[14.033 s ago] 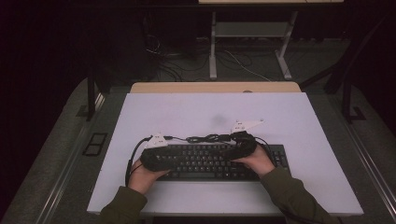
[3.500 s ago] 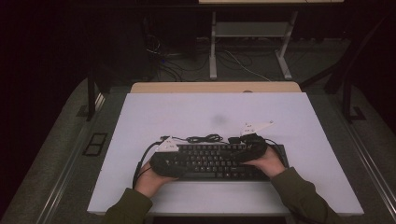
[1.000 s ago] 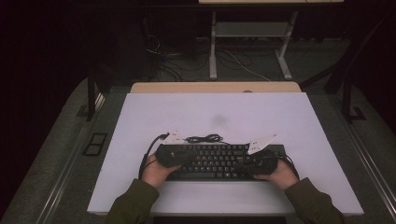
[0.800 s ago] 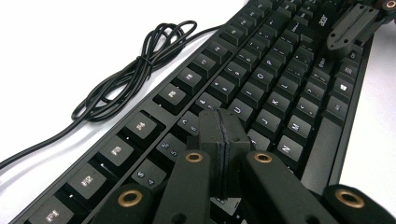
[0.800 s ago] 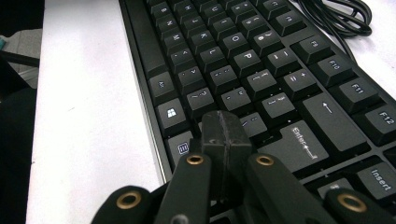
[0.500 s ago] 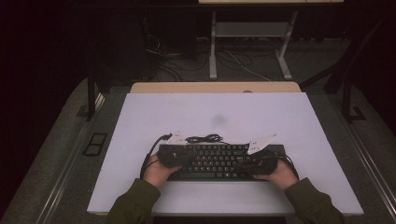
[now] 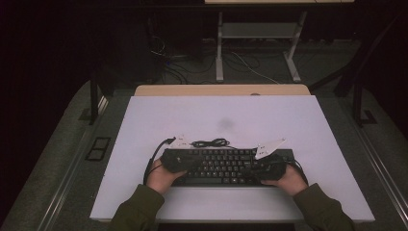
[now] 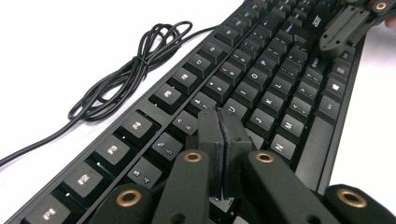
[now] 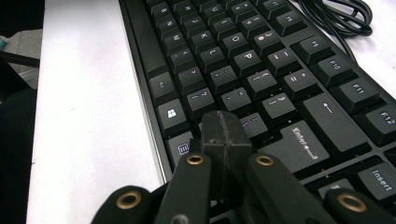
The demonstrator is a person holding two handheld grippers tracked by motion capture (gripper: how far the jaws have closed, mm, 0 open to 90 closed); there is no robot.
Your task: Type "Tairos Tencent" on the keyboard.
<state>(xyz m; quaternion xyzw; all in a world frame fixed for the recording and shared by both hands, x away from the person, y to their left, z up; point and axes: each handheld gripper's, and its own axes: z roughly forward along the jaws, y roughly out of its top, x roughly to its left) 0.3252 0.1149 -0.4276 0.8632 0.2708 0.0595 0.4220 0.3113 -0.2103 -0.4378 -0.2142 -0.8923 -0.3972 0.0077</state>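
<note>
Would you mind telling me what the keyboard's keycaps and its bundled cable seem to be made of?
Keycaps: apparently matte black plastic, with dull sheen and pale printed legends. Cable: likely rubber- or PVC-sheathed wire, smooth, slightly glossy, bending in soft loops tied at the middle.

Left gripper (image 8: 219, 140) low in the near foreground, jaws pressed flat together with nothing between them, tips hovering over or resting on the number and letter rows of a black keyboard (image 8: 261, 88) that runs diagonally from near left to far right. Coiled black cable (image 8: 135, 65) lying on the white table (image 8: 56, 42) to the left of the function keys, one strand trailing off toward the near left edge. Right gripper (image 8: 345, 23) at the far right, dark jaw reaching over the keys at the keyboard's far end.
</note>
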